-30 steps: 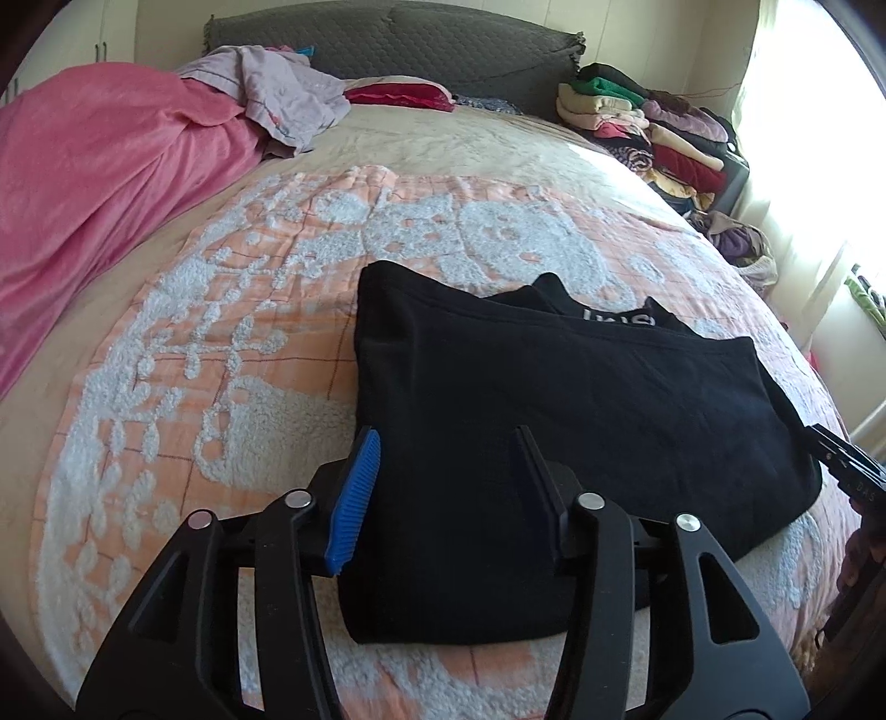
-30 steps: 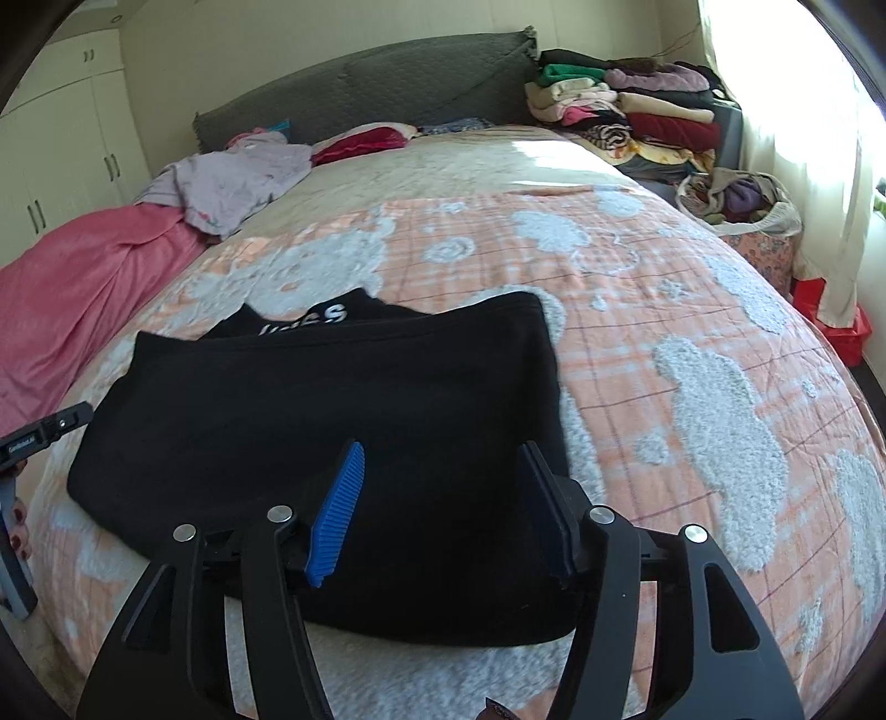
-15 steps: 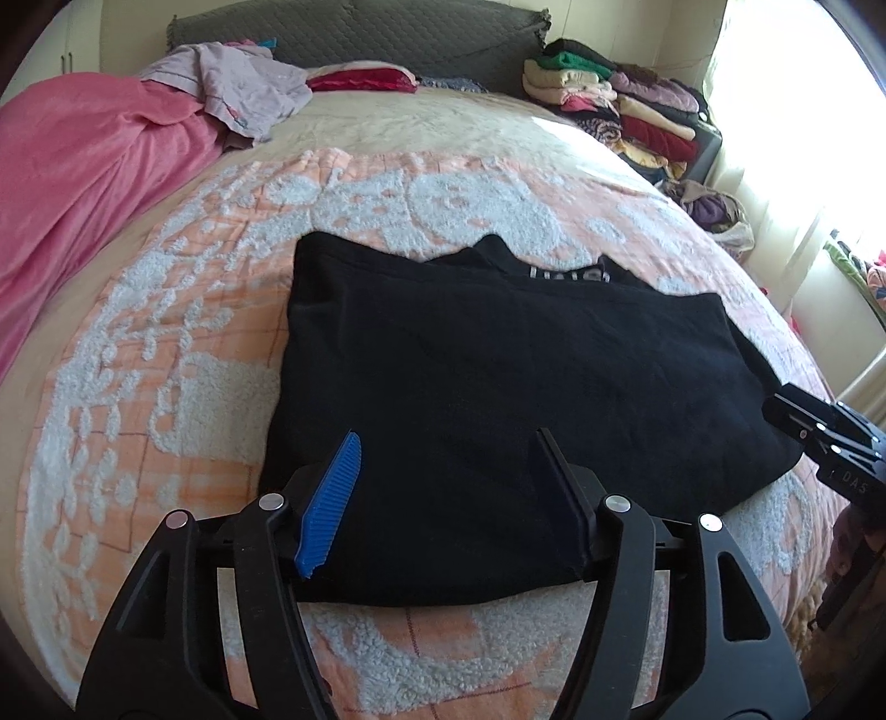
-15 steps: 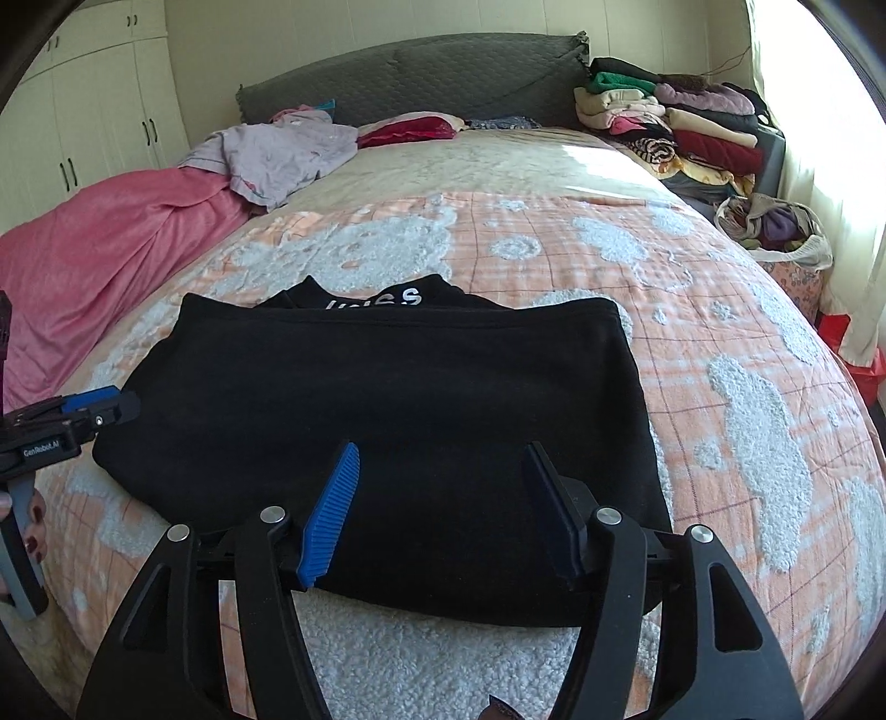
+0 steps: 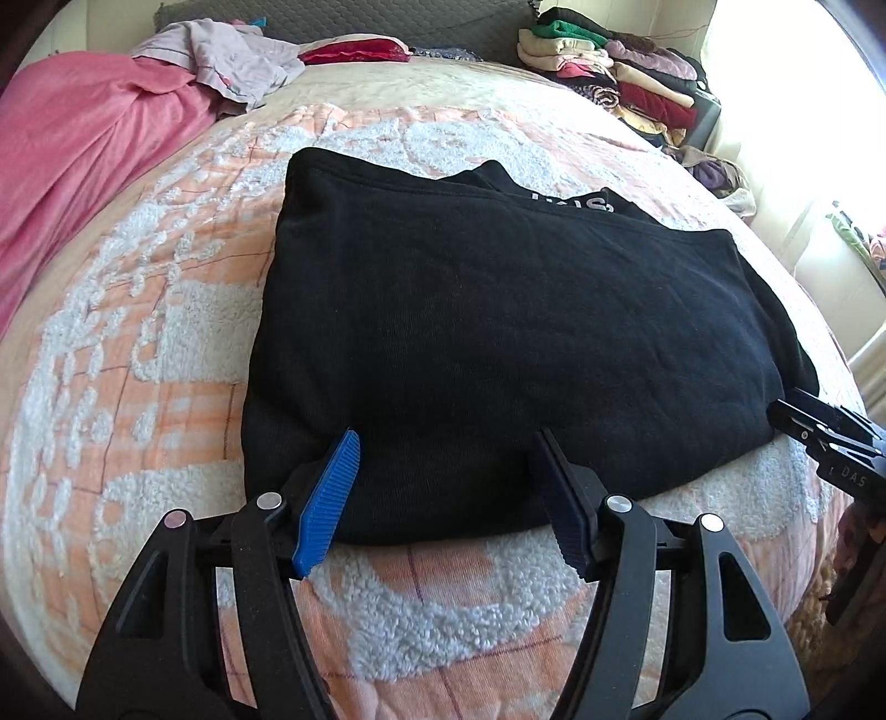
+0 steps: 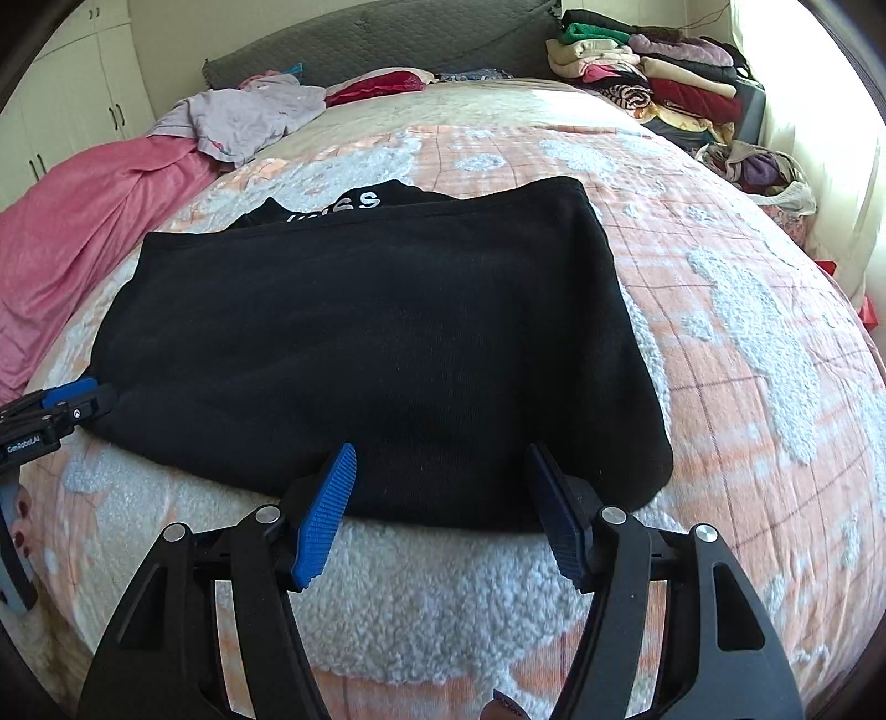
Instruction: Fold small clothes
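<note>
A black folded garment (image 5: 498,332) (image 6: 376,343) lies flat on the peach-and-white bedspread (image 5: 166,332) (image 6: 747,332), with white lettering (image 5: 576,202) (image 6: 338,207) showing at its far edge. My left gripper (image 5: 446,443) is open just above the garment's near edge, toward its left corner, with no cloth pinched between its fingers. My right gripper (image 6: 441,451) is open above the same near edge, toward the right corner, also with nothing pinched. Each shows in the other's view: the right gripper (image 5: 825,443) at the garment's right corner, the left gripper (image 6: 61,407) at its left corner.
A pink blanket (image 5: 83,166) is heaped along the bed's left side, with a lilac garment (image 5: 232,61) and a red cushion (image 5: 354,52) near the grey headboard (image 6: 387,44). A stack of folded clothes (image 6: 653,72) stands at the far right. White wardrobe doors (image 6: 66,111) are at the left.
Both grippers have sunk and drawn back toward the garment's near edge, so their fingertips now stand over that edge instead of the middle. Both pairs of jaws stand slightly wider.
</note>
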Demonstrator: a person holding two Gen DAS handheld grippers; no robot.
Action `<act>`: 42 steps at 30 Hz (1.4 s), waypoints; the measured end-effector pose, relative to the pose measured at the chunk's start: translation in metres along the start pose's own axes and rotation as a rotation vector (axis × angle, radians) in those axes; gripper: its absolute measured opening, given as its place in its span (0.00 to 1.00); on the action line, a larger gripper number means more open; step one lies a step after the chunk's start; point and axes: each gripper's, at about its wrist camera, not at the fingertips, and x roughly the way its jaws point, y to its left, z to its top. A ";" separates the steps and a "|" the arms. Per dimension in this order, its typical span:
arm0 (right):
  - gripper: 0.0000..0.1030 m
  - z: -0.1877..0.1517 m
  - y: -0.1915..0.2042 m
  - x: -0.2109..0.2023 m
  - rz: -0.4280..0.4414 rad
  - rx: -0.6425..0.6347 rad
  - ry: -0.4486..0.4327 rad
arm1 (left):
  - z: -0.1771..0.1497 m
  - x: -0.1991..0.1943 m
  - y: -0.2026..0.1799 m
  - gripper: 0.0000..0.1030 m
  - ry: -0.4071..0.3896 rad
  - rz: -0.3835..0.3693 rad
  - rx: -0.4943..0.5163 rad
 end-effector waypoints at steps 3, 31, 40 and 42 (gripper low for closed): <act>0.61 -0.001 -0.002 0.000 0.006 0.018 0.005 | -0.002 -0.003 0.001 0.54 -0.001 -0.003 -0.002; 0.89 -0.010 0.013 -0.026 0.030 0.052 -0.003 | -0.011 -0.030 0.005 0.65 -0.018 -0.025 -0.036; 0.91 -0.002 0.035 -0.036 0.048 0.005 -0.032 | -0.009 -0.045 0.023 0.84 -0.036 0.000 -0.075; 0.91 0.000 0.040 -0.037 0.055 -0.006 -0.038 | -0.007 -0.048 0.028 0.88 -0.044 0.015 -0.082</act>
